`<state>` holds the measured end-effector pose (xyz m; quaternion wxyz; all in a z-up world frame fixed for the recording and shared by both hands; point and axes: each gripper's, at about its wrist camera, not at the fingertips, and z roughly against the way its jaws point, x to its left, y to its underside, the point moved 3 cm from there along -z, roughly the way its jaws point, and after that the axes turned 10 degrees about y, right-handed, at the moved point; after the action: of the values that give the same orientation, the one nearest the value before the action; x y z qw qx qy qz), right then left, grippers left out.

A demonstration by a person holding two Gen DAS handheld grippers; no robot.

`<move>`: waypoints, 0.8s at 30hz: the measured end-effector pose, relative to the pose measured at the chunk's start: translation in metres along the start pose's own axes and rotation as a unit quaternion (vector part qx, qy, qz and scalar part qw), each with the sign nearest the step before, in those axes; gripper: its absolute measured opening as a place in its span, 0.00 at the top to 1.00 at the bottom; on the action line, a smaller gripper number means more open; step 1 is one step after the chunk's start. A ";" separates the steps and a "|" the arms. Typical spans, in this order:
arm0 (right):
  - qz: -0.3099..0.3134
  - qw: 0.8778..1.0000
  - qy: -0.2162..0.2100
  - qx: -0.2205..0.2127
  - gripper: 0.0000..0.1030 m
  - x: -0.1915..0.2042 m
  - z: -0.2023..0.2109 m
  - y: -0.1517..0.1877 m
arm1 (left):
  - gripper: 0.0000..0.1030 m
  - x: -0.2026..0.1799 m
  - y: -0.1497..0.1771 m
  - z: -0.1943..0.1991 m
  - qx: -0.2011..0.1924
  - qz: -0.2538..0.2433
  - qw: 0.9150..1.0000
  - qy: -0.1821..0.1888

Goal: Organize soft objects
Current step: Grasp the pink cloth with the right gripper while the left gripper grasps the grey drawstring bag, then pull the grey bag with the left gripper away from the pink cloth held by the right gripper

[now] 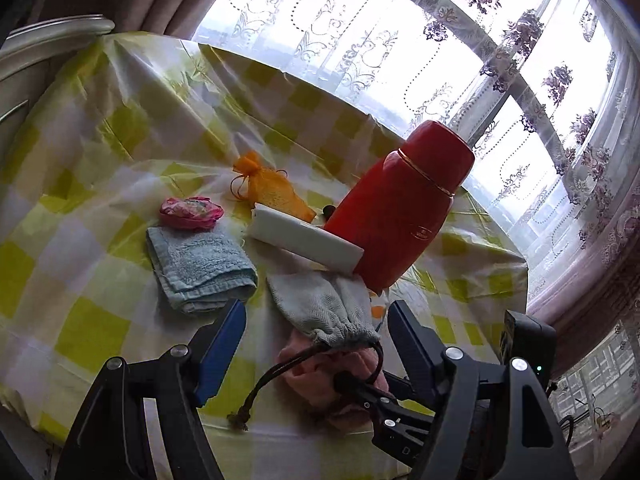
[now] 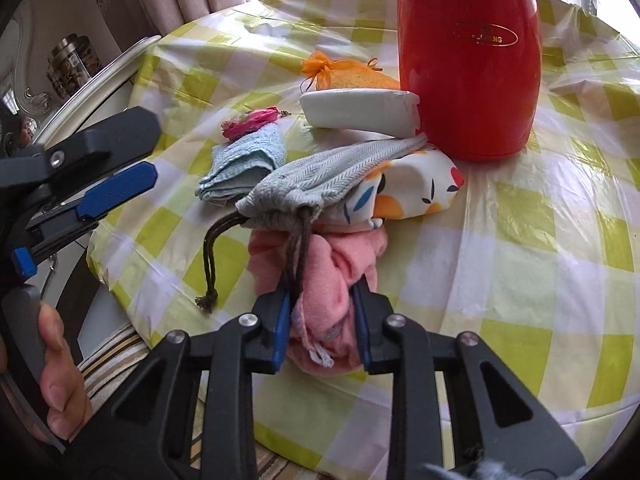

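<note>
A pink cloth lies bunched at the table's near edge, and my right gripper is shut on it, blue pads pressing both sides. On top of it rests a grey drawstring pouch, its brown cord hanging over the left pad. A white cloth with a floral print sits beside the pouch. My left gripper is open, its fingers either side of the pouch without touching it. In the left wrist view the right gripper grips the pink cloth from the right.
A folded blue towel, a pink floral bundle, an orange mesh bag and a white box lie behind. A tall red flask stands at the right. The checked tablecloth covers the table. A hand holds the left gripper.
</note>
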<state>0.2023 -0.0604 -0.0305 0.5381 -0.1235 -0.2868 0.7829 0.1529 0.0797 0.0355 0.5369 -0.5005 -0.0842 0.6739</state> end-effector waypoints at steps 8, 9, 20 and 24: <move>-0.007 1.000 0.001 0.002 0.71 -0.012 0.012 0.012 | 0.28 0.005 -0.002 -0.073 0.092 0.065 0.993 0.039; -0.006 1.000 0.001 0.003 0.71 -0.012 0.013 0.013 | 0.28 0.004 0.002 -0.083 0.113 0.062 0.991 0.033; -0.011 1.000 -0.003 0.001 0.71 -0.016 0.019 0.017 | 0.86 -0.002 0.020 -0.098 0.128 0.051 0.990 0.023; -0.018 1.000 0.001 -0.006 0.71 -0.024 0.028 0.021 | 0.86 -0.002 0.014 -0.081 0.095 0.049 0.994 0.029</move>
<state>0.1815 -0.0970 -0.0227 0.5518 -0.1228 -0.2930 0.7711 0.2055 0.0378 -0.0119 0.5503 -0.4703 0.0210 0.6896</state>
